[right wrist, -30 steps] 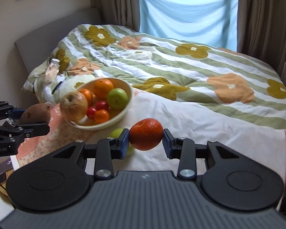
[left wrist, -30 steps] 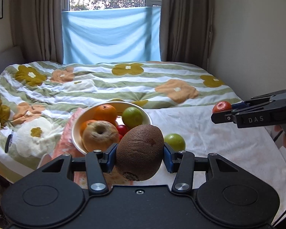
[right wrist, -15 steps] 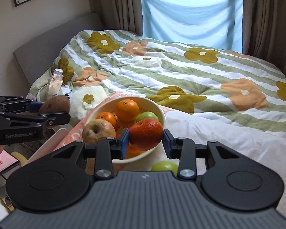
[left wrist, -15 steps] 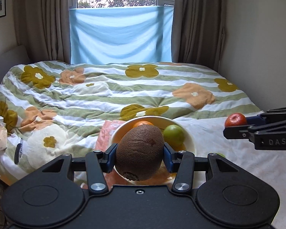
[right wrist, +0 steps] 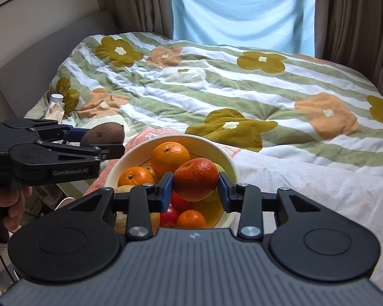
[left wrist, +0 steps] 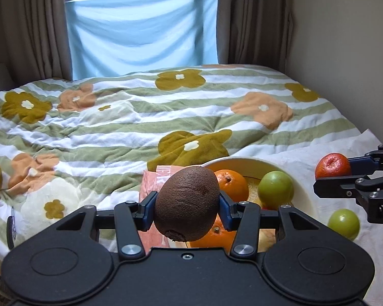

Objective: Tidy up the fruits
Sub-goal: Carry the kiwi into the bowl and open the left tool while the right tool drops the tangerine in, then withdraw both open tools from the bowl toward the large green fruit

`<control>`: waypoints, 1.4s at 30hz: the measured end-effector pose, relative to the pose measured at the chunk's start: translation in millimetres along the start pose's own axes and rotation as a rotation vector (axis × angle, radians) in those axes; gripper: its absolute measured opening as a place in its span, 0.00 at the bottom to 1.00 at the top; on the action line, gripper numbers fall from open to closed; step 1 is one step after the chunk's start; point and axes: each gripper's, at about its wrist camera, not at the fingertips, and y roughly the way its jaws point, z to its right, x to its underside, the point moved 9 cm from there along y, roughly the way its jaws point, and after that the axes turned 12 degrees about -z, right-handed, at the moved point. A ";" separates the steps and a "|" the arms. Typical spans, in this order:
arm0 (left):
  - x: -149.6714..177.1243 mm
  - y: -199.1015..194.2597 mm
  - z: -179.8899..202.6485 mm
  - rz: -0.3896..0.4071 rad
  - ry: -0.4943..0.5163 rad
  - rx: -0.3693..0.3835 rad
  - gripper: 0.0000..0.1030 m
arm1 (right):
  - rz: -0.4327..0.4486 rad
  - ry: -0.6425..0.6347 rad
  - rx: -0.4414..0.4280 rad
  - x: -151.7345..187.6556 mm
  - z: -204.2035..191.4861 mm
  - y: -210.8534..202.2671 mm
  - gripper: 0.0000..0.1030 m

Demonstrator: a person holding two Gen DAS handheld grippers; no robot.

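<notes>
Two hand-held claws are carrying fruit toward a cream round ceramic bowl [right wrist: 232, 170] sitting on a white cloth over a bed with a green-striped floral quilt [right wrist: 217, 84].

The left claw [left wrist: 187, 205] is clamped on a brown, fuzzy, egg-shaped kiwi [left wrist: 186, 202], pads pressing both its sides. In its view the bowl is lying just beyond and at about 2 o'clock of the kiwi. The right claw [right wrist: 195, 187] is clamped on a reddish-orange, dimpled mandarin [right wrist: 196, 179], which is hanging directly above the bowl's open middle.

The bowl is already holding oranges [right wrist: 170, 156], a green apple [left wrist: 275, 188], small red fruits and a pale apple. One more green round fruit [left wrist: 343, 223] is lying loose on the cloth, just outside the bowl's rim at 4 o'clock in the left view.

The step in hand appears to be delivery: both fruits are being brought to the bowl. Next, the mandarin likely needs lowering and releasing onto the pile; the kiwi needs shifting rightward over the rim first. The heaped round fruit could roll when nudged.
</notes>
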 end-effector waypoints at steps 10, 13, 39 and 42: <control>-5.4 44.7 -3.5 -0.056 0.062 0.021 0.51 | -0.030 0.056 0.021 -3.8 -2.8 28.5 0.50; -5.1 47.5 -3.3 -0.058 0.060 0.027 0.55 | -0.036 0.064 0.024 -3.8 -2.8 32.0 0.50; 29.1 -25.0 -14.1 -0.010 -0.008 -0.021 0.96 | -0.127 -0.072 -0.009 -16.8 -28.7 70.9 0.52; 28.9 -30.4 -14.0 0.000 -0.008 -0.022 0.96 | -0.115 -0.072 -0.011 -18.6 -28.8 64.9 0.73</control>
